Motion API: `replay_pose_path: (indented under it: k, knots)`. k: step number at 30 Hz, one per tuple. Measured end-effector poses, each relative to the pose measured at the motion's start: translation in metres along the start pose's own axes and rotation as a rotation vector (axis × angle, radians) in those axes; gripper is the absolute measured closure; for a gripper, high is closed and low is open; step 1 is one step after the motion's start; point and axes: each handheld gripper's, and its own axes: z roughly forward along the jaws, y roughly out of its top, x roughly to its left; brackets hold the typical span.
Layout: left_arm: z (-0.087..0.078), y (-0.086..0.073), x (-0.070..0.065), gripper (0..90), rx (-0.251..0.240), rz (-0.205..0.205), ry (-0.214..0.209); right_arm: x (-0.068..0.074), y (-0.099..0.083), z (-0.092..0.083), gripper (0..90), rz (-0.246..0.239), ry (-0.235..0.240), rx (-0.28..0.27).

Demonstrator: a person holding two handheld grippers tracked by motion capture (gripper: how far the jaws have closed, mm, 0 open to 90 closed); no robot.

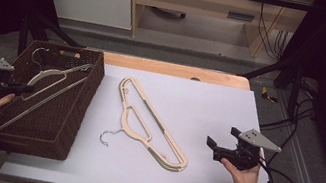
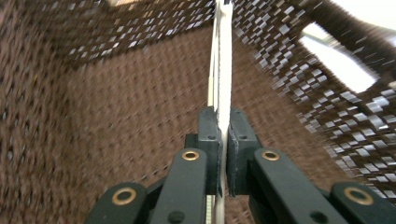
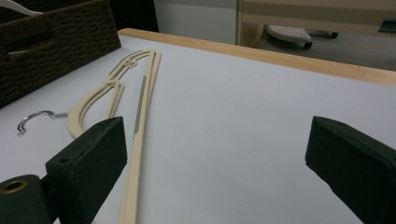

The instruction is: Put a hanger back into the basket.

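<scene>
A cream clothes hanger (image 1: 56,80) lies tilted inside the dark woven basket (image 1: 75,122) at the table's left. My left gripper (image 1: 24,90) is shut on its edge at the basket's left rim; in the left gripper view the pale hanger bar (image 2: 223,70) runs up from between the closed pads (image 2: 209,135). A second cream hanger (image 1: 152,125) with a metal hook (image 1: 106,136) lies flat on the white table top (image 1: 199,103). To its right my right gripper (image 1: 219,142) stands open above the table, nothing between its jaws, the hanger (image 3: 135,107) ahead to its left.
The basket's woven wall (image 3: 51,51) rises at the left of the right gripper view. A wooden table edge (image 1: 175,69) runs along the back. Cables (image 1: 292,124) hang off the right side, beside a black frame post (image 1: 282,67).
</scene>
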Motion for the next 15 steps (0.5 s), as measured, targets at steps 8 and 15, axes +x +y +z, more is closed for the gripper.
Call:
replay_pose_path:
  k: [8, 15]
  knots:
    - [0.003, -0.004, 0.008, 83.4, 0.012, -0.081, 0.076, 0.001, 0.0, 0.001, 5.9, 0.004, 0.004, 0.005]
    - [0.003, -0.009, 0.019, 73.6, 0.062, -0.135, 0.146, 0.001, -0.001, 0.002, 6.0, -0.003, 0.013, 0.006]
